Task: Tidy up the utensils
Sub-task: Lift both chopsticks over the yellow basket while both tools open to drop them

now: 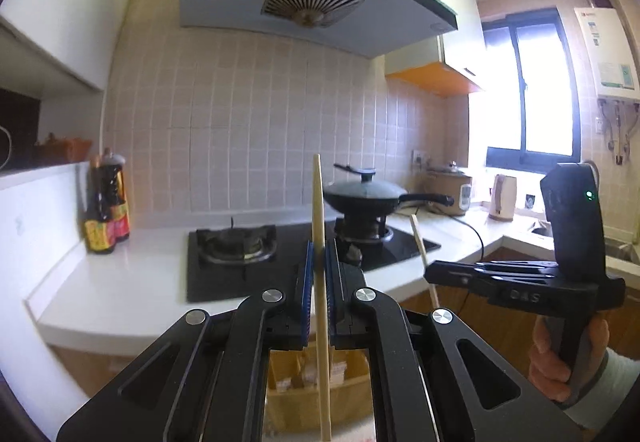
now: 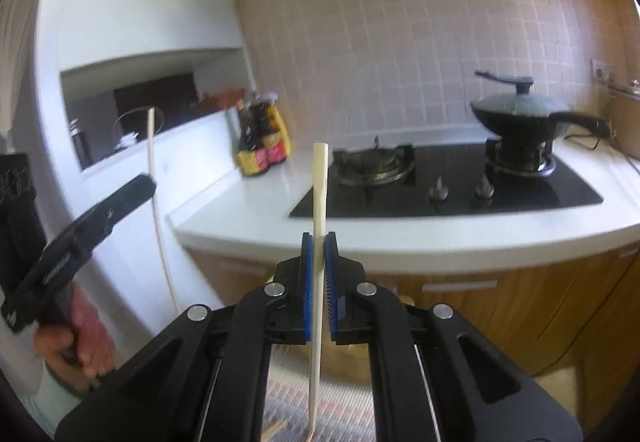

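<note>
Left wrist view shows your left tongs (image 1: 318, 254) clamped on a chopstick (image 1: 320, 210) standing upright, its long axis vertical, in front of the stove (image 1: 240, 266); your right tongs (image 2: 319, 246) pinch a second chopstick (image 2: 320, 186) likewise upright, just right of the first.

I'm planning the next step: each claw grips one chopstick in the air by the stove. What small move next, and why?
Probably bring the two together, side by side. The left claw and right claw each clamp a single upright chopstick, apart, so pairing them likely comes first.
</note>
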A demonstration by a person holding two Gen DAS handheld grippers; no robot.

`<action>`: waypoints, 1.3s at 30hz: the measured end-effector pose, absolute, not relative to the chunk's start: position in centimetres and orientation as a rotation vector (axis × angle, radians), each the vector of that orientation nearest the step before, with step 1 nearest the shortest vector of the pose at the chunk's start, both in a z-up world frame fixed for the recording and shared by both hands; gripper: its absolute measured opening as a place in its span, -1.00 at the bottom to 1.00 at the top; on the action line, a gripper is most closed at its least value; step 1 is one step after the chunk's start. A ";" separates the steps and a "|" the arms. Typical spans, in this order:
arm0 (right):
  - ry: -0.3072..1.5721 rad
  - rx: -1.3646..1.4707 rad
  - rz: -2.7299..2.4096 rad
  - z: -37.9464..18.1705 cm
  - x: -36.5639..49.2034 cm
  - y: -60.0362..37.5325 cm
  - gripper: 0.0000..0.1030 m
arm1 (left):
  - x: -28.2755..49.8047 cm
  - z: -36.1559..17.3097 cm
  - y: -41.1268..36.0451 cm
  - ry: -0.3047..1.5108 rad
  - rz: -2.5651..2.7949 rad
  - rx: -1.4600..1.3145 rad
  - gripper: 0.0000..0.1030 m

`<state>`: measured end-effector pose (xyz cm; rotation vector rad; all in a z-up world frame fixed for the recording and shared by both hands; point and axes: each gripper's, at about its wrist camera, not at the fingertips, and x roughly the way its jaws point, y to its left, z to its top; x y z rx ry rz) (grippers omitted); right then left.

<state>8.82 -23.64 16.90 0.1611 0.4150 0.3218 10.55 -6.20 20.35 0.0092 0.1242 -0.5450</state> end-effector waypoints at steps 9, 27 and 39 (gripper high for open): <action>0.328 0.149 0.192 16.2 14.3 -24.2 -0.92 | 16.7 19.8 -6.2 0.059 -0.539 -0.036 -0.92; 0.355 0.079 0.142 9.3 16.9 -23.8 -0.91 | 23.1 12.3 -6.3 0.161 -0.483 -0.092 -0.91; 0.316 0.022 0.139 8.4 13.6 -23.0 -0.89 | 21.9 11.0 -5.6 0.201 -0.497 -0.097 -0.81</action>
